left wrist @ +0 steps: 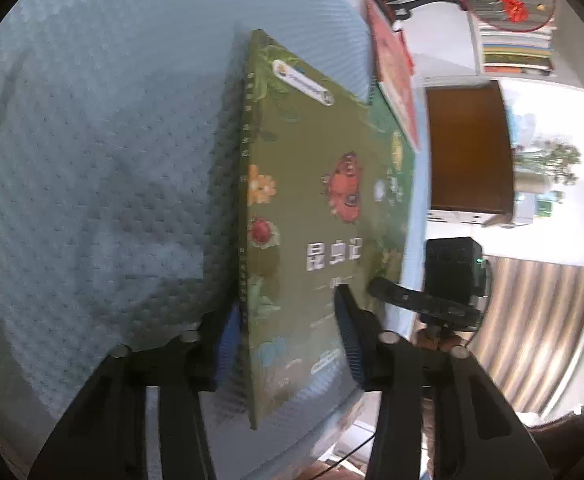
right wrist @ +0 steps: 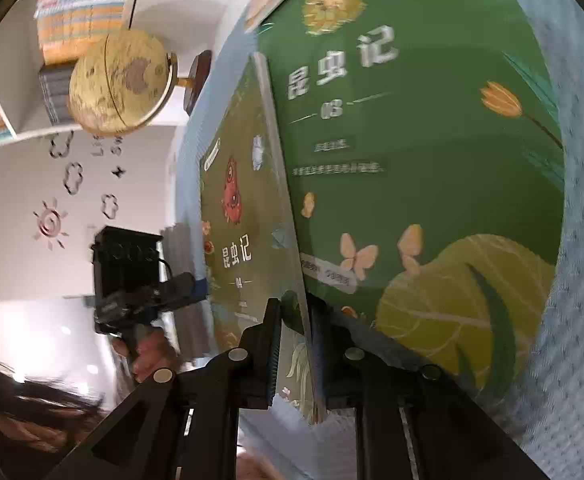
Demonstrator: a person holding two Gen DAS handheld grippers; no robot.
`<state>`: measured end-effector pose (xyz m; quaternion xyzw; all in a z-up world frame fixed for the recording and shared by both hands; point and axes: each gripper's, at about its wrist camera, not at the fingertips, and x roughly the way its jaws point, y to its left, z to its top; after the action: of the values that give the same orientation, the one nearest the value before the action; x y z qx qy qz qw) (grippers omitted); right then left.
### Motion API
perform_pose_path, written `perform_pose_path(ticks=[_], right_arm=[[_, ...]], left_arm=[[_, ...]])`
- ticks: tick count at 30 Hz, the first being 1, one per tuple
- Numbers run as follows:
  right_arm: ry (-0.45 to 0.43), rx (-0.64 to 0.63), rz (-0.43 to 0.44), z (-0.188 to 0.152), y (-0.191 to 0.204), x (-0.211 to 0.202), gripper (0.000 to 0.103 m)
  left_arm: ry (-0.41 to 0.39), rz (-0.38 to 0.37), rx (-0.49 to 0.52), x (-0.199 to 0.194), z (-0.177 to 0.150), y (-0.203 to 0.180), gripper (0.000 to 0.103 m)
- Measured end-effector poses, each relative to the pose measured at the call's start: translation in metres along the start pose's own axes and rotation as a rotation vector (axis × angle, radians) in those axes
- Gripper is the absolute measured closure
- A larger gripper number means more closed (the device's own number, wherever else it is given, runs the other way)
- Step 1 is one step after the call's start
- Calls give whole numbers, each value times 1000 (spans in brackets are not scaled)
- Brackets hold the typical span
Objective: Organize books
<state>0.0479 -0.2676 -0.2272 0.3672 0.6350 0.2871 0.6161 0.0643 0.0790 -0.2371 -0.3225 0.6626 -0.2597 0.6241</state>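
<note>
I have the olive-green insect book clamped edge-on in both claws: my left gripper pinches its spine end, my right gripper its page edge, the book tilted up off the pale blue quilted cloth. Beside it, a brighter green volume lies flat on that cloth. The book looks thin, stiff and glossy, likely slippery, so I'd grip near the spine. Behind it, the white shelf holds stacked books.

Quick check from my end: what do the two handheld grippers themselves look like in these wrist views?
Both the left gripper and the right gripper have black angular fingers with round silver fasteners and ribbed blue pads. Each carries a boxy black camera block on top, and a thin black cable trails below the left one.
</note>
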Motion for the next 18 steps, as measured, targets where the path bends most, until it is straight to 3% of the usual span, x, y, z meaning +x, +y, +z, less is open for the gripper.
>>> perform_pose_path(ticks=[1,3,6,12,15,18], right_arm=[[1,-2,1,1,1,1,91],[2,-18,-11,-1,3,-1,91],[6,-20,-5,1,5,1,91],[1,-37,-35,1,8,0,91],[-19,-97,-119,-5,20,-2,91],[-31,-170,-168,-12,41,-2,94]], left_arm=[[7,40,-3,2,1,-1,81],[18,55,-37,2,3,4,87],[25,24,-65,2,6,9,87],[8,73,-63,1,0,3,87],[-4,164,-41,1,-2,-10,87],[-53,283,53,-3,-8,-30,88]])
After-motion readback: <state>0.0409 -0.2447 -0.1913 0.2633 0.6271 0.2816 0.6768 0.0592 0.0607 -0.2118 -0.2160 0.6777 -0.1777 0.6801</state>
